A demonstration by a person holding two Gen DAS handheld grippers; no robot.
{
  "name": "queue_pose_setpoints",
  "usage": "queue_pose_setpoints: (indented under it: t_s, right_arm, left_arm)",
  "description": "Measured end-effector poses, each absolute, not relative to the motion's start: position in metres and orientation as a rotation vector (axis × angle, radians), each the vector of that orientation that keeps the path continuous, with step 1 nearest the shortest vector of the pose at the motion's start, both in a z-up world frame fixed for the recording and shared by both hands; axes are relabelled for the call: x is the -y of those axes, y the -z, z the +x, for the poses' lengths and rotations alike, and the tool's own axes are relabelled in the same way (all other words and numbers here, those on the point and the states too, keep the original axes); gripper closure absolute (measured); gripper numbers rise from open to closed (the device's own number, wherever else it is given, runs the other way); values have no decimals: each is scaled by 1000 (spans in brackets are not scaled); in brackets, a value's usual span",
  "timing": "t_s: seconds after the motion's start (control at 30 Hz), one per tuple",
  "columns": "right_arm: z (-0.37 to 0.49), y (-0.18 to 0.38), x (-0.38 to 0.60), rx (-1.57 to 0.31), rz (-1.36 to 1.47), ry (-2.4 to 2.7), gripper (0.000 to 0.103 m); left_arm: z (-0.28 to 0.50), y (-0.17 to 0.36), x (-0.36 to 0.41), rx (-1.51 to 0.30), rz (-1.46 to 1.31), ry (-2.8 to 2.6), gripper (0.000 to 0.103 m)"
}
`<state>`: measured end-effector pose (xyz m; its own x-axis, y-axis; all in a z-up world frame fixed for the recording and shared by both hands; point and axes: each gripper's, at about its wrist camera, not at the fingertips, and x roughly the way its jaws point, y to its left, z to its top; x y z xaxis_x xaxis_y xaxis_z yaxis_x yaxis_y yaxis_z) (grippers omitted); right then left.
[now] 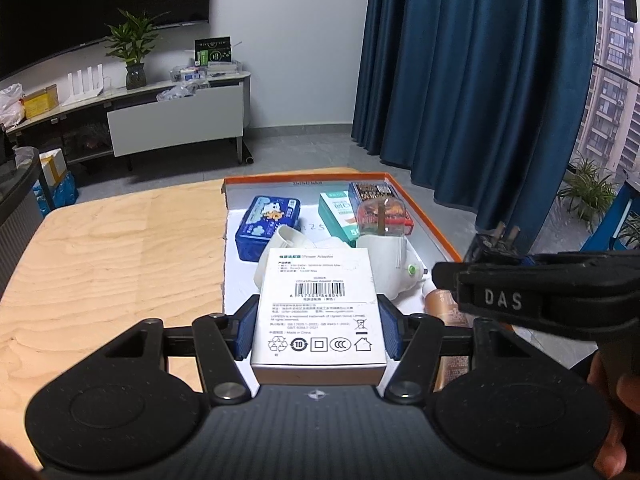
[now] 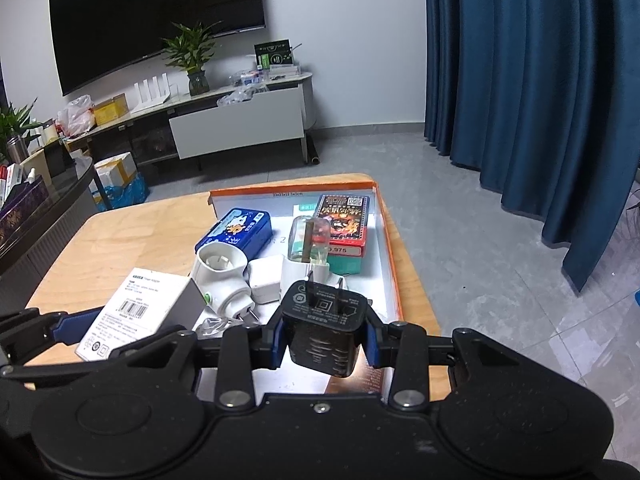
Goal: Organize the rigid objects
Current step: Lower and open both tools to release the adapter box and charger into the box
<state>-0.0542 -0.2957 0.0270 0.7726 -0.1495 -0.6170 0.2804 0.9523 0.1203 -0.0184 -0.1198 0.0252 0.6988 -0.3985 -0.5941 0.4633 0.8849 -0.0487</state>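
My left gripper is shut on a white power adapter box, held above the near end of an orange-rimmed white tray. The box also shows in the right wrist view. My right gripper is shut on a black plug adapter with its two prongs pointing forward, held over the tray's near right part; it also shows in the left wrist view. In the tray lie a blue tin, white plug adapters, a clear bottle and a red card box.
The tray sits on the right part of a light wooden table. A copper-coloured tube lies in the tray's near right corner. Beyond the table are grey floor, a TV cabinet and blue curtains.
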Motion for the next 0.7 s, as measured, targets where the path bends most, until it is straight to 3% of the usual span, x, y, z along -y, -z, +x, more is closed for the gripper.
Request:
queue_pose_setpoints:
  t_s: [0.2, 0.27, 0.53, 0.6, 0.63, 0.7]
  right_arm:
    - [-43, -23, 297, -665, 214, 191, 56]
    - [-43, -26, 297, -654, 203, 196, 38]
    - [-57, -42, 302, -594, 196, 253, 38]
    - [-62, -46, 304, -585, 193, 269, 36]
    - [-65, -48, 305, -577, 188, 277, 36]
    - [-70, -52, 305, -566, 171, 297, 34]
  left_arm:
    - [-17, -20, 122, -654, 112, 483, 43]
    - [-17, -19, 121, -658, 110, 484, 43]
    - [-15, -15, 128, -676, 107, 499, 43]
    - [-14, -14, 130, -680, 97, 513, 39]
    - [-15, -14, 130, -681, 84, 521, 27]
    - [-16, -15, 130, -675, 74, 519, 20]
